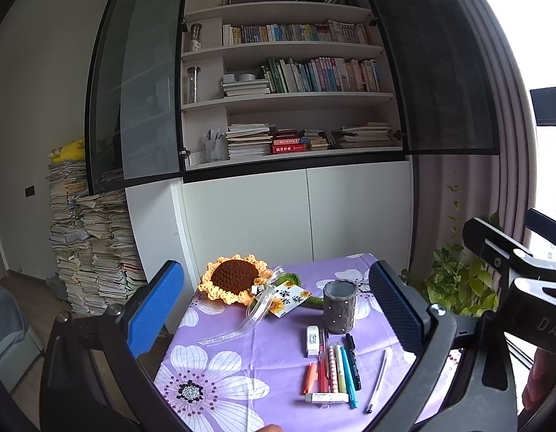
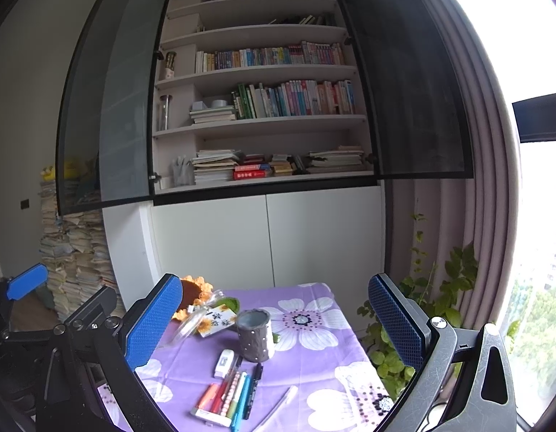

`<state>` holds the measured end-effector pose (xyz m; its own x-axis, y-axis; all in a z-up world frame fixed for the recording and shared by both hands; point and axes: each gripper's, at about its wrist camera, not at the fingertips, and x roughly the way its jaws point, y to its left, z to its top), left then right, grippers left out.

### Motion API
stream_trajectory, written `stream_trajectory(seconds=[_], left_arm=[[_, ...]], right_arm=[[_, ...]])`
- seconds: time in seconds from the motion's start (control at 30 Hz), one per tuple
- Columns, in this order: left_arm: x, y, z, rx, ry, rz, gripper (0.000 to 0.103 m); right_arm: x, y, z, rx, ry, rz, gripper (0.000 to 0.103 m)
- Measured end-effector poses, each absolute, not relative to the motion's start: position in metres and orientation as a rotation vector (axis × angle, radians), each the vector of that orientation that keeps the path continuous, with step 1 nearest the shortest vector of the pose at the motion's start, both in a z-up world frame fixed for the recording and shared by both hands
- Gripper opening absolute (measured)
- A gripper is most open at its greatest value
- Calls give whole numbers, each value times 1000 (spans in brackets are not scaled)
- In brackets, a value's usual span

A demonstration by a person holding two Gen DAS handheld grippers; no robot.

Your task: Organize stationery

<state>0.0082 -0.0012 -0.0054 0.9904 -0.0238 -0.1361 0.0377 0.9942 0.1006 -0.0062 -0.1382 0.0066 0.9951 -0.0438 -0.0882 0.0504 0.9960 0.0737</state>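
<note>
A grey studded pen cup (image 1: 340, 306) (image 2: 255, 334) stands upright and empty on the purple flowered tablecloth (image 1: 242, 356) (image 2: 314, 363). In front of it lie a white correction tape (image 1: 312, 340) (image 2: 224, 358), several pens and markers side by side (image 1: 337, 367) (image 2: 234, 394), a white eraser (image 1: 326, 397) (image 2: 210, 416) and a separate clear pen (image 1: 378, 381) (image 2: 278, 405). My left gripper (image 1: 278, 309) hovers open above the table, nothing between its blue pads. My right gripper (image 2: 274, 320) is also open and empty, held over the table's near side.
A crocheted sunflower (image 1: 236, 279) (image 2: 193, 293) with ribbon and card lies at the back left of the table. Behind stand white cabinets and an open bookshelf (image 1: 292, 72). Paper stacks (image 1: 90, 252) sit on the floor at left; a potted plant (image 1: 458, 280) grows at right.
</note>
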Motion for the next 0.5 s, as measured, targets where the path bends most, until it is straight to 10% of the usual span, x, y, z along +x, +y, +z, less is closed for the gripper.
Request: stream_trajectory(seconds=[0.5], left_arm=[[16,3,-11,89,158,-7,102]], right_arm=[[-4,-139,1,79,99,-47,103]])
